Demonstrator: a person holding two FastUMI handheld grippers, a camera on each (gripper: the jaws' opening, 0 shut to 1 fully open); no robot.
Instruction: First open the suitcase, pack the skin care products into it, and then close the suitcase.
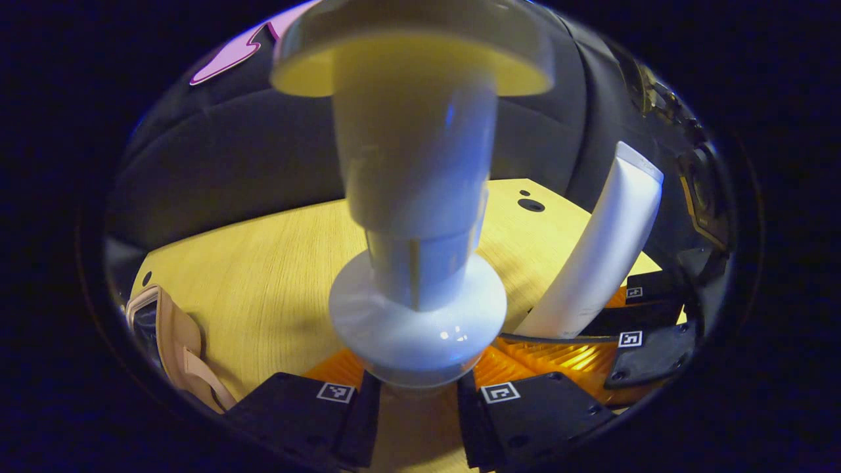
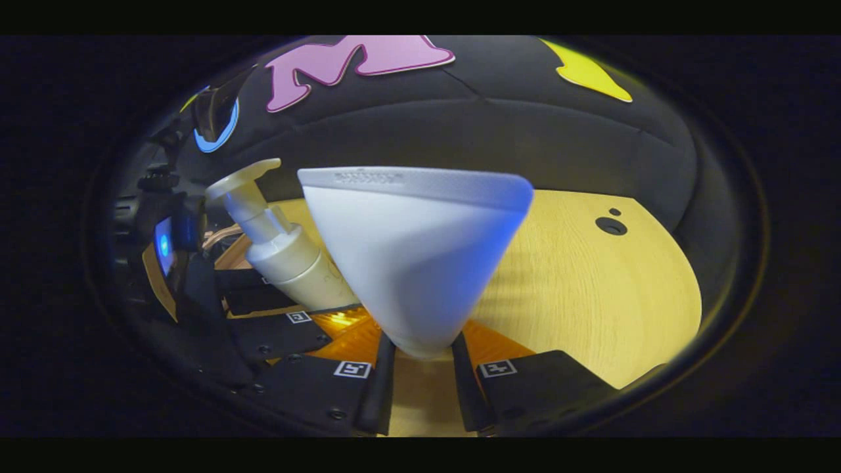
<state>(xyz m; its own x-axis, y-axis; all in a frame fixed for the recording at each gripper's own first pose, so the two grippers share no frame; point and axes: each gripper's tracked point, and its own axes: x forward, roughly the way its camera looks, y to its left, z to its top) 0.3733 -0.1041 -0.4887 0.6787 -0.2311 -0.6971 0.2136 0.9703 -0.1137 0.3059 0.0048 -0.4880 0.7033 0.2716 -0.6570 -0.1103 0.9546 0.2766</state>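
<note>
My left gripper (image 1: pixel 417 384) is shut on a white pump bottle (image 1: pixel 415 217), held upright just in front of the camera with its pump head at the top. To its right the white tube (image 1: pixel 601 249) stands in the right gripper (image 1: pixel 591 332). In the right gripper view, my right gripper (image 2: pixel 420 355) is shut on that white tube (image 2: pixel 414 256), crimped end up. The pump bottle (image 2: pixel 279 249) shows at the left, held by the left gripper (image 2: pixel 289 315). A beige suitcase corner (image 1: pixel 174 341) lies at the table's left edge.
Both grippers hang over a light wooden table (image 1: pixel 263 263) with a small dark hole (image 1: pixel 531 205) near its far edge. The black cloth wall rises behind the table. Dark equipment with a small lit screen (image 2: pixel 163 246) sits at the left of the right gripper view.
</note>
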